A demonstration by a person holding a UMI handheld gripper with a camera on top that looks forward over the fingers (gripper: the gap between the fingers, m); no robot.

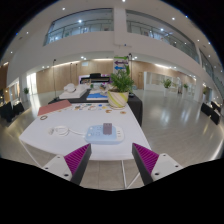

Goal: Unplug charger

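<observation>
A white table stands ahead of my gripper. On it lies a pale blue and white power strip with small plugs on top, too small to tell apart. A white charger cable coils to its left. My gripper is open, its magenta pads wide apart, with only the table's near edge and floor between them. The fingers are short of the strip and touch nothing.
A potted green plant in a yellow pot stands at the table's far right. A pink book and other flat items lie at the far left. Shiny tiled floor spreads to the right in a large hall.
</observation>
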